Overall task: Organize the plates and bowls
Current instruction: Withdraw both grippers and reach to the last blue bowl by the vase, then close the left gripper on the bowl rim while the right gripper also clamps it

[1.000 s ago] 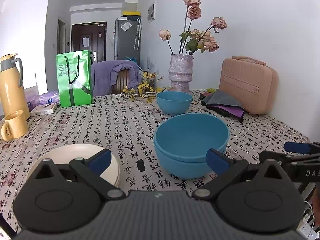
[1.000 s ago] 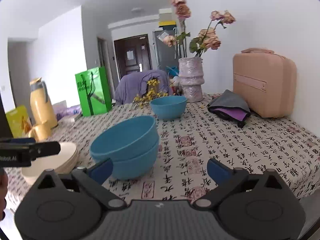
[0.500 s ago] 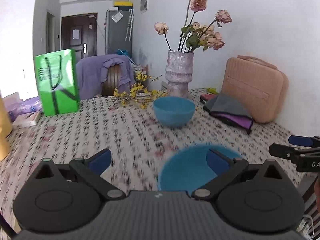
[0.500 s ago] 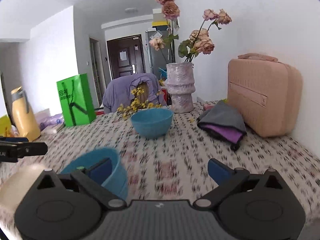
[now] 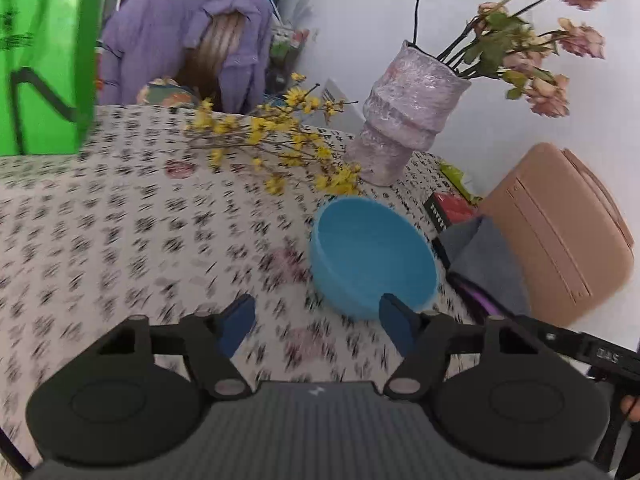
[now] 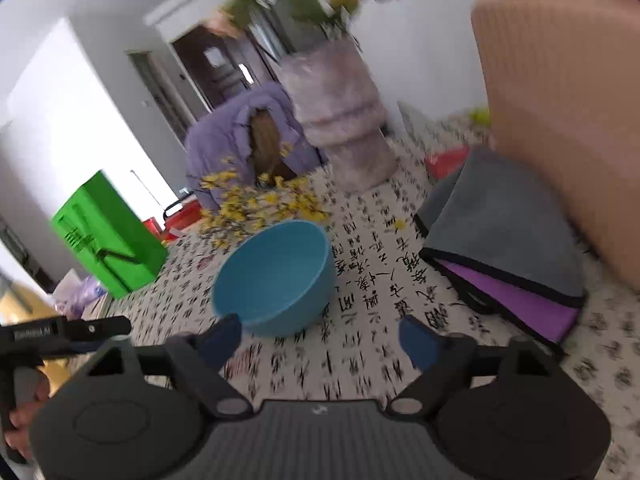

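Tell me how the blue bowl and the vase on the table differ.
The blue bowl is low, wide and smooth, while the vase is tall, narrow and rough-textured in pale pink. The bowl is empty; the vase holds dried roses. The bowl sits nearer the two grippers, and the vase stands behind it towards the wall. Both stand upright on the patterned tablecloth, with the yellow flower sprigs lying next to them.

Home dining area: tabletop (image 5: 120, 220) with calligraphy-print cloth, vase (image 5: 404, 120) of dried roses, purple jacket (image 5: 180, 36) draped over chair, green shopping bag (image 5: 40, 56), dark entry door (image 6: 208, 68) down the hallway behind.
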`<state>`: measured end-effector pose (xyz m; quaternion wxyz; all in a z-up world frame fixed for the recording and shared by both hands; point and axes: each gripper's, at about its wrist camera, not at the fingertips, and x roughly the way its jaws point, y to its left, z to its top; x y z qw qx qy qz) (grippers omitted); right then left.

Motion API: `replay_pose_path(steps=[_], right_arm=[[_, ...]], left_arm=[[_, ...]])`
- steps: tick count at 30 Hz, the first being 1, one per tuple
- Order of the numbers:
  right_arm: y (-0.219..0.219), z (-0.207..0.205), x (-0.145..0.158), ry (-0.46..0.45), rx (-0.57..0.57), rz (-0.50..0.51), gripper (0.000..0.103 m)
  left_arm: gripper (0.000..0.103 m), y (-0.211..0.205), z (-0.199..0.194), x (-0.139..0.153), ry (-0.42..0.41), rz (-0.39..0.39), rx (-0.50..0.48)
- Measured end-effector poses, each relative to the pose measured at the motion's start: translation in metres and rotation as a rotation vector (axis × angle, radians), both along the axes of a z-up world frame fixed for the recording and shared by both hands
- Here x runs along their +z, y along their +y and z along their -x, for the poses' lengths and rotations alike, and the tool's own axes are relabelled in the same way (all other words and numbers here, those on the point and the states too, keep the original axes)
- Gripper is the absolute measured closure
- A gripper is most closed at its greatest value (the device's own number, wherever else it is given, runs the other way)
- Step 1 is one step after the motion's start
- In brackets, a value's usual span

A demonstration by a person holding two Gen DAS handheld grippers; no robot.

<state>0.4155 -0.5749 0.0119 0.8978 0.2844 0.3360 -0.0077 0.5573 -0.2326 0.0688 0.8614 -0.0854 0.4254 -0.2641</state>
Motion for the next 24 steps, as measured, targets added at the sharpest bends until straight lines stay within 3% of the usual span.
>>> replay_pose_path(steps=[1, 3, 6, 10, 12, 15, 17, 24], right_arm=[[-0.005, -0.015, -0.007, 0.016, -0.005, -0.030, 0.025], [-0.012, -0.039, -0.021, 0.059, -0.016, -0.082, 0.032], [-0.013, -0.068, -0.039, 0.087, -0.002, -0.120, 0.048], [-0.015, -0.098, -0.054, 0.108, -0.019, -0.143, 0.055], [-0.014, -0.106, -0.059, 0.115, -0.019, -0.150, 0.068], [-0.011, -0.116, -0.064, 0.122, -0.006, -0.154, 0.080], [-0.010, -0.117, -0.065, 0.117, 0.002, -0.158, 0.085], [-0.006, -0.110, -0.054, 0.121, 0.013, -0.130, 0.087]], left_arm=[[0.036, -0.007, -0.014, -0.007, 0.017, -0.001, 0.005], [0.051, -0.017, -0.033, -0.019, 0.063, 0.009, 0.019], [0.056, -0.030, -0.056, -0.034, 0.114, 0.068, 0.008], [0.059, -0.044, -0.074, -0.048, 0.155, 0.068, 0.018], [0.072, -0.047, -0.078, -0.052, 0.168, 0.072, 0.025], [0.085, -0.048, -0.084, -0.056, 0.180, 0.079, 0.025], [0.087, -0.049, -0.084, -0.057, 0.180, 0.077, 0.030], [0.090, -0.043, -0.075, -0.045, 0.184, 0.095, 0.029]])
